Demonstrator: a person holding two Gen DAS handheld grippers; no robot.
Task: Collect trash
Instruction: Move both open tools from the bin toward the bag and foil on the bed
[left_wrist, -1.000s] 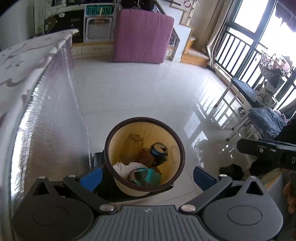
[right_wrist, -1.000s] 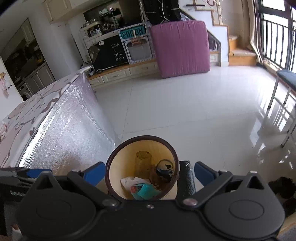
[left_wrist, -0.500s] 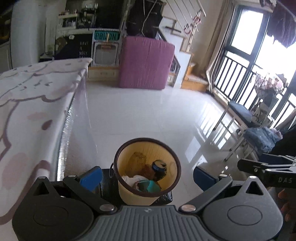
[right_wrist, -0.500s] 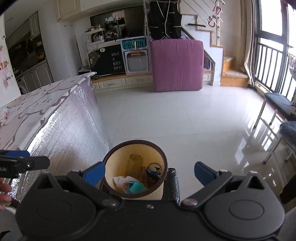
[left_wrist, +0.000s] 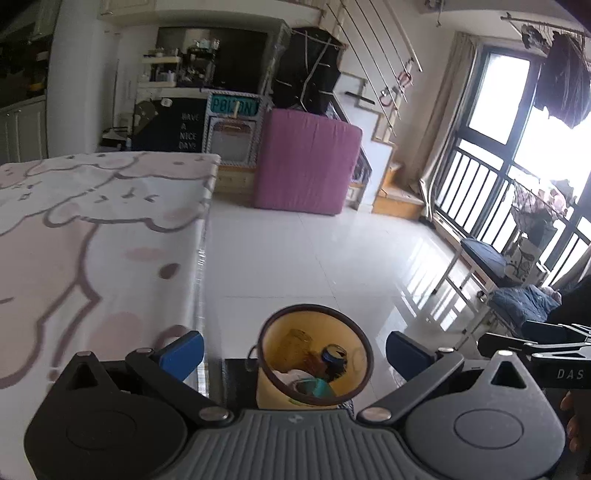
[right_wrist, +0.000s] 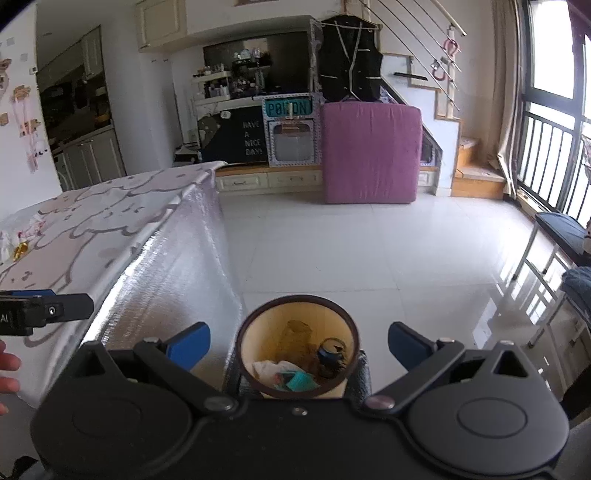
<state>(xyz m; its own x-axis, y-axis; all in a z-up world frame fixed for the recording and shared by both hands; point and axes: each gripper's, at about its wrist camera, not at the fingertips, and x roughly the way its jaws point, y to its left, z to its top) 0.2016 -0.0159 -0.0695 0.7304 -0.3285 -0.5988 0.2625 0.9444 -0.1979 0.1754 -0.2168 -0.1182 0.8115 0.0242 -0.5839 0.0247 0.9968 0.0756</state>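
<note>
A yellow dark-rimmed bin (left_wrist: 314, 354) stands upright on the floor, holding a can (left_wrist: 333, 355) and wrappers.

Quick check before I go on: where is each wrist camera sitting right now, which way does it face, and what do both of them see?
Left wrist: on the left tool, facing forward and down over the yellow bin, table to its left; the right tool and some fingers show at the right edge.
Right wrist: on the right tool, over the same bin; the left tool and fingers show at the left edge.
Shared: bin of trash, table, purple cushion, tiled floor, windows.
</note>
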